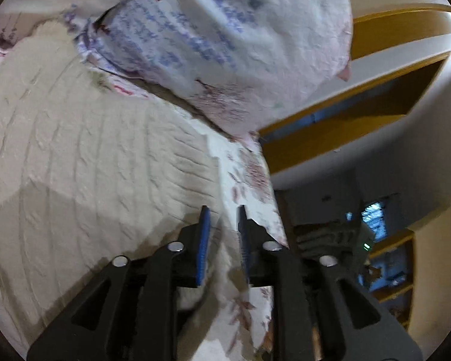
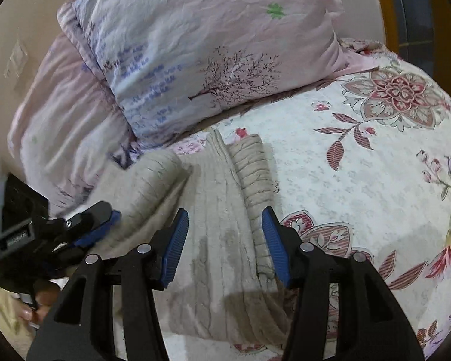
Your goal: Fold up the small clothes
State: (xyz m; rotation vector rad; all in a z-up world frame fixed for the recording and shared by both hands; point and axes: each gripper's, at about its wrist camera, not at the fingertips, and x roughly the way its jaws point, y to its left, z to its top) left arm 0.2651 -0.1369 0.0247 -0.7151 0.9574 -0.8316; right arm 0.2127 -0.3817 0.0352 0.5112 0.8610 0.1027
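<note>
A beige cable-knit sweater [image 2: 219,210] lies on the floral bedsheet [image 2: 360,180], partly folded with a sleeve laid along its right side. My right gripper [image 2: 224,234] is open just above the sweater's middle, its blue pads on either side of the knit. My left gripper [image 2: 105,225] shows at the left of the right wrist view, at the sweater's left edge. In the left wrist view the left gripper [image 1: 224,234] has its blue pads a narrow gap apart with the floral sheet's edge [image 1: 246,180] between them; the sweater [image 1: 90,150] fills the left.
Two pale printed pillows [image 2: 195,45] lie at the head of the bed, just beyond the sweater; one also shows in the left wrist view [image 1: 225,39]. A yellow-trimmed wall recess [image 1: 360,99] and shelves [image 1: 388,270] stand beyond the bed's edge.
</note>
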